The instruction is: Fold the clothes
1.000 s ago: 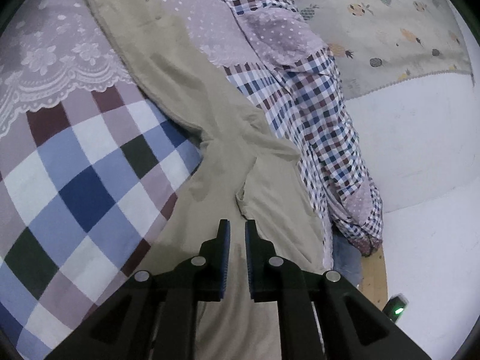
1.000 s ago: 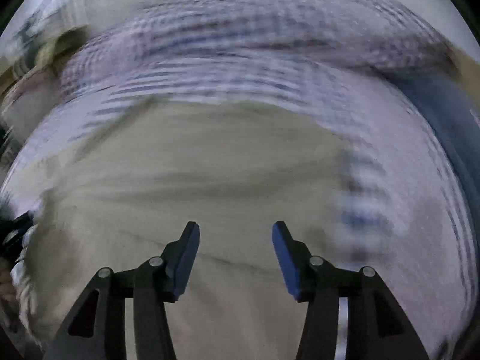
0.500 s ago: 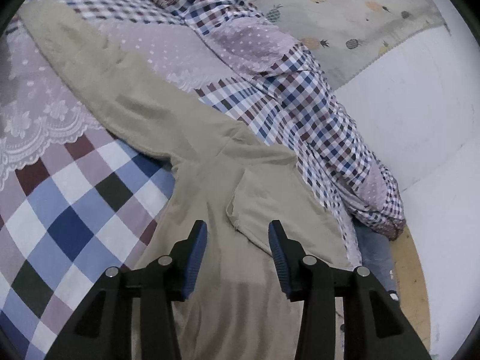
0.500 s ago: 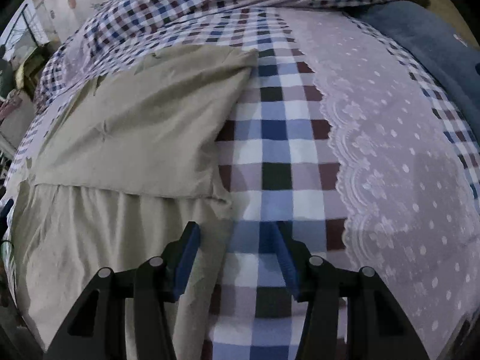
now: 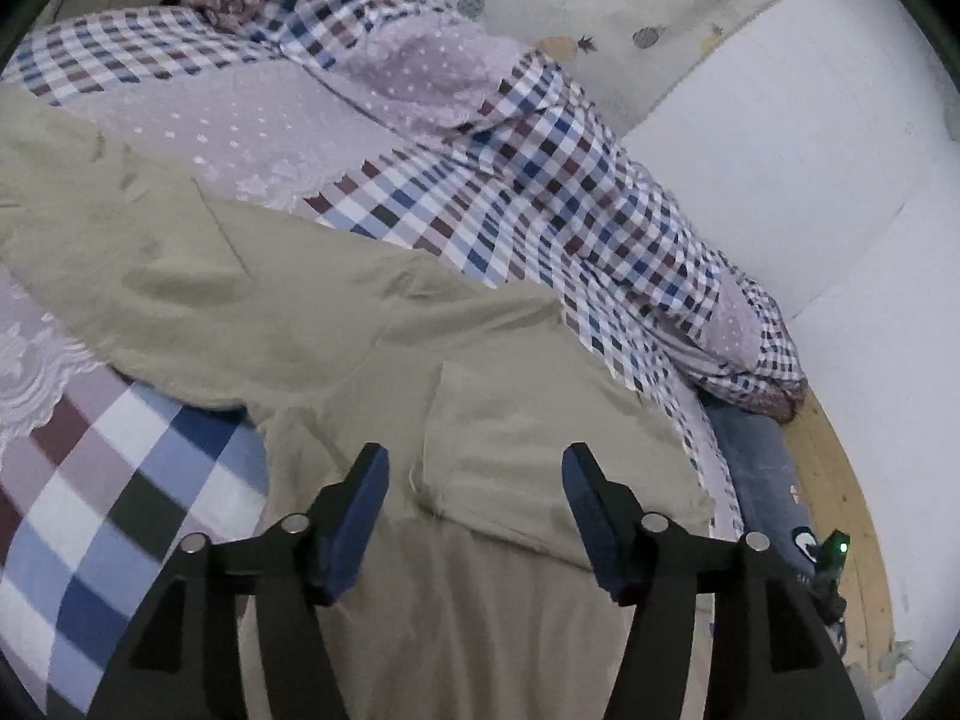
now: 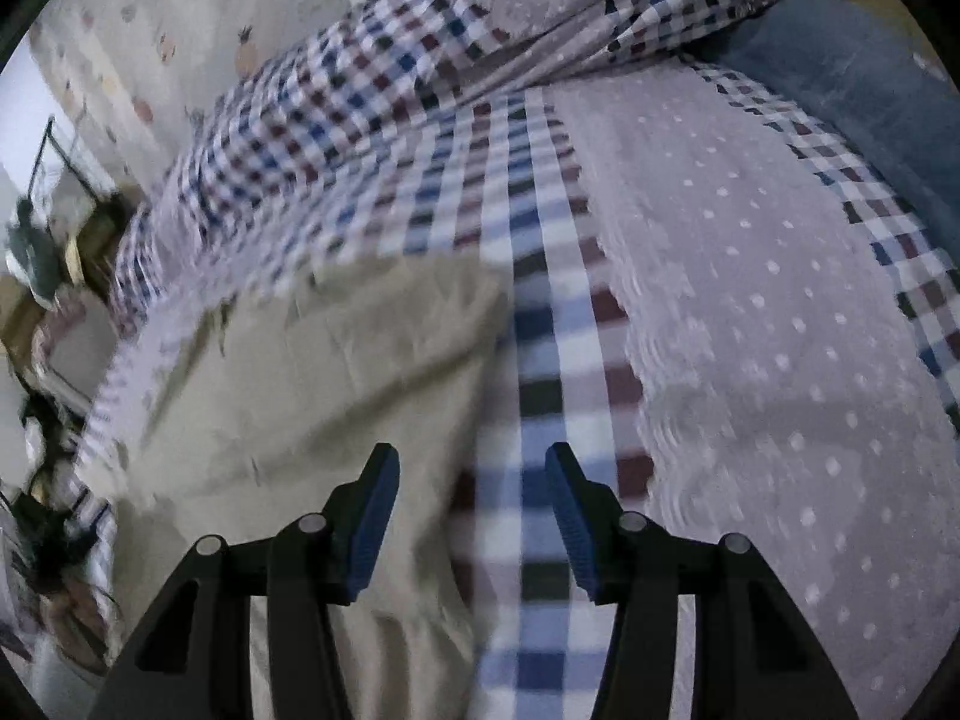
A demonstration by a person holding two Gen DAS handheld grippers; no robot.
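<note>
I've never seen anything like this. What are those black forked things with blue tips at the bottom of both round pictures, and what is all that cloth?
Those forks are two hand-held claws; a person carries one in each hand, no robot arm involved. Each claw has a wide-angle camera looking forward along its two fingers, which is why the pictures look round and bent.

One picture comes from the left claw, the other from the right claw. The right picture is partly blurred.

Both look down on a bed covered by a blue, maroon and white checked quilt with lilac dotted and lace panels. On it lies a crumpled beige cloth garment, the piece to be folded; in the right claw's view it lies left of the claw.

Both claws are open and hold nothing. The blue finger pads hang just over the fabric; whether they touch it I cannot tell.
</note>
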